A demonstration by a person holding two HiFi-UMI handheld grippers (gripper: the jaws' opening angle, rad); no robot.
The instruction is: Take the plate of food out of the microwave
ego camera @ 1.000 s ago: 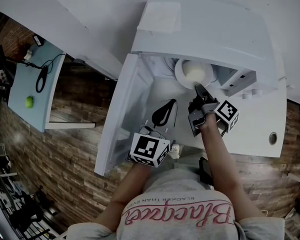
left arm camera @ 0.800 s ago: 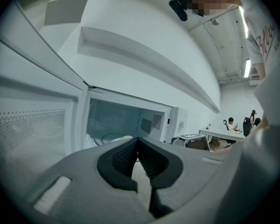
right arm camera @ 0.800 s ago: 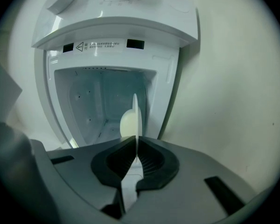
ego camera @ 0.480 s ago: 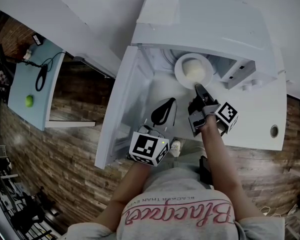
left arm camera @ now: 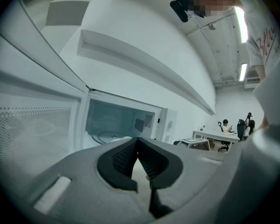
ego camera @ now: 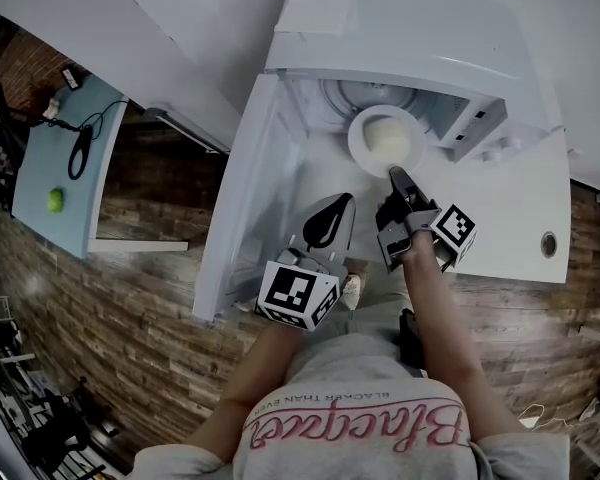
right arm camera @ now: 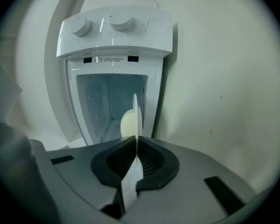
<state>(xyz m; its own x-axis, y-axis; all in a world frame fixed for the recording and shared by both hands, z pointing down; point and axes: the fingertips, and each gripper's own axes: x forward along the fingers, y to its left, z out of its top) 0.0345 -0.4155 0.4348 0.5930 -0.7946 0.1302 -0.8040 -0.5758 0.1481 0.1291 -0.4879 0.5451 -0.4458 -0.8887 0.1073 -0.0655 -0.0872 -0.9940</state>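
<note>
Our right gripper (ego camera: 393, 173) pinches the plate (ego camera: 360, 146) rim just ahead; left gripper (ego camera: 330, 223) jaws together, empty. We should pull straight back, level.

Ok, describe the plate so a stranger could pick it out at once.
Find the white microwave with its door open to the left. In its opening is a round white plate carrying a pale mound of food. It is the only dish there, and the right tool is clamped on its near rim.
</note>
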